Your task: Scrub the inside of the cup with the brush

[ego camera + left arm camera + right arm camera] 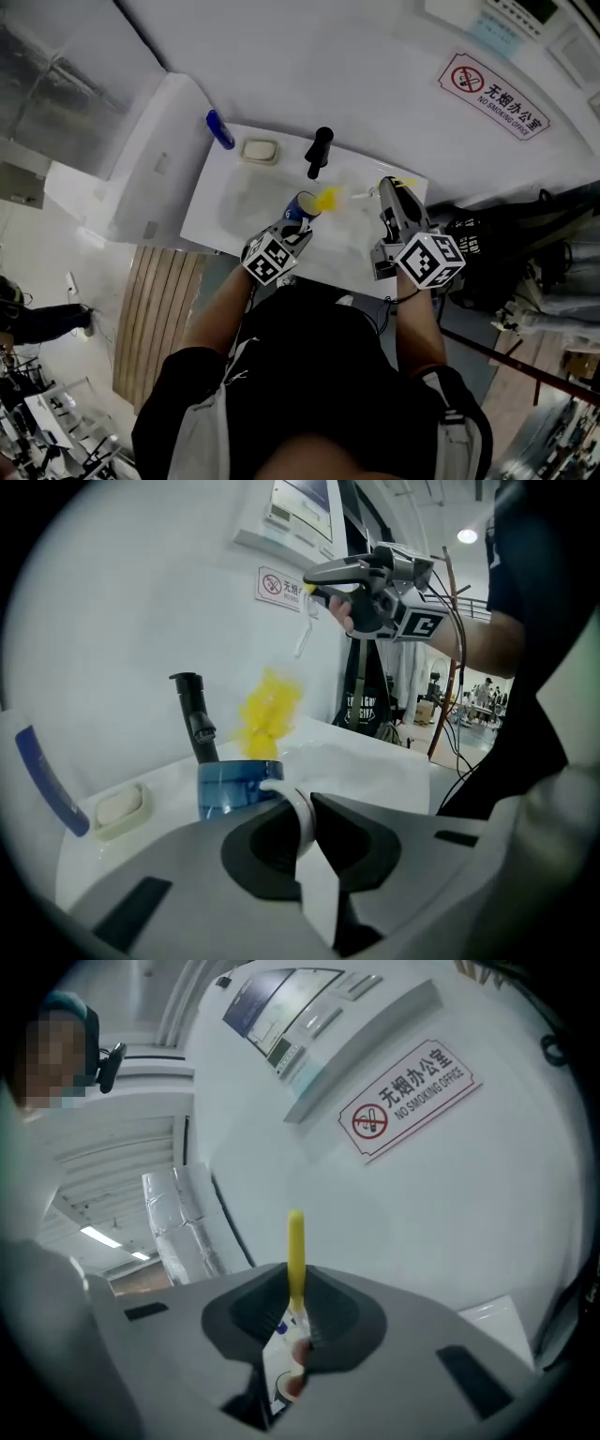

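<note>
A blue cup (302,205) with a white handle (292,806) is held over the white sink (234,211). My left gripper (296,225) is shut on that handle, and in the left gripper view the cup (236,786) stands just beyond the jaws. The brush has a yellow bristle head (268,705) that hovers right above the cup's rim; in the head view the bristles (328,199) sit at the cup's mouth. My right gripper (387,186) is shut on the brush's handle, whose yellow end (295,1246) sticks up between the jaws.
A black faucet (319,150) stands behind the cup. A soap dish (260,150) and a blue object (220,129) lie at the sink's far rim. A no-smoking sign (494,96) hangs on the wall. Black bags and cables (487,253) sit to the right.
</note>
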A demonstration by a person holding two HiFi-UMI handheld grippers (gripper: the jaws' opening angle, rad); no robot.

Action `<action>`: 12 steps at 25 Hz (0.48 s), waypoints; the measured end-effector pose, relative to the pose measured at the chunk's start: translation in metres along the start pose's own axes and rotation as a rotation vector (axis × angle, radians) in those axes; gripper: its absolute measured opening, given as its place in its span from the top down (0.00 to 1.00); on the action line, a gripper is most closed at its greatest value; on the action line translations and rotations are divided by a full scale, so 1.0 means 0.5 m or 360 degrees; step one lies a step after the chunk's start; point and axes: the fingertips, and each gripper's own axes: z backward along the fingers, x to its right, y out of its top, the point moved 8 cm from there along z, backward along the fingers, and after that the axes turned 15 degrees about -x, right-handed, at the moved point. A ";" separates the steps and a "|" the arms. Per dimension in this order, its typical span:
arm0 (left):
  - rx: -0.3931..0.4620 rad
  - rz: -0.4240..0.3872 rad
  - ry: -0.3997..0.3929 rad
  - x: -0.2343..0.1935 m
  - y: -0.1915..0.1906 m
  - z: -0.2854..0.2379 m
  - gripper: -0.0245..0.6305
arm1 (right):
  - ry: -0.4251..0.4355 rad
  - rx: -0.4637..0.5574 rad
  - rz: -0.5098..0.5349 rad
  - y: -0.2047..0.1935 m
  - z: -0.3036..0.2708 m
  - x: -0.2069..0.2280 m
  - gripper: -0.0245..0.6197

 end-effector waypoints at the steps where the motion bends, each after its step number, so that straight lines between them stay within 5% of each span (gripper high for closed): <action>1: -0.0009 -0.0019 0.0004 0.005 0.000 0.005 0.90 | 0.0028 -0.0021 -0.0006 -0.005 -0.010 -0.003 0.88; 12: 0.0041 -0.0155 0.0034 0.041 0.025 0.036 0.90 | 0.0243 -0.0285 -0.0119 -0.058 -0.081 -0.003 0.88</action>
